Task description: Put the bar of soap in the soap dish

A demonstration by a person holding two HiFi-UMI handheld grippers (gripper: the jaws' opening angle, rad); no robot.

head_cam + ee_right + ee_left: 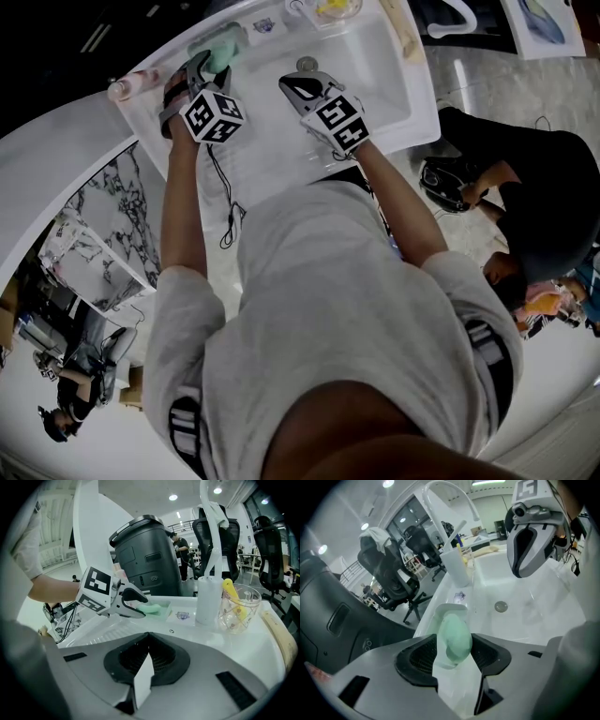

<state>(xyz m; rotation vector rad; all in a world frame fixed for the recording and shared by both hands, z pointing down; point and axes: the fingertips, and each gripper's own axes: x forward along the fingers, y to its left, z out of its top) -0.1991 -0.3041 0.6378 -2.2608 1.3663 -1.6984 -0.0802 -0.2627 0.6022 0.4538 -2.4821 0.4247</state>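
Observation:
A pale green bar of soap (pixel 454 637) lies in the white soap dish (pixel 451 607) on the sink's rim, left of the basin. My left gripper (pixel 454 645) is open around it, with a pad close on each side of the bar. From the right gripper view the soap (pixel 150 609) rests in the dish (pixel 166 608) under the left gripper (pixel 136 609). In the head view the soap (pixel 223 52) shows at the left gripper's (pixel 202 71) tips. My right gripper (pixel 148 641) is shut and empty, and hangs over the basin (pixel 302 90).
A white cup (pixel 208 599) and a glass tumbler (pixel 241 606) holding something yellow stand on the back rim by the tap (pixel 450 494). The drain (pixel 500 606) sits in the white basin. A black bin (pixel 147 555) stands behind the dish. A person crouches at right (pixel 525 216).

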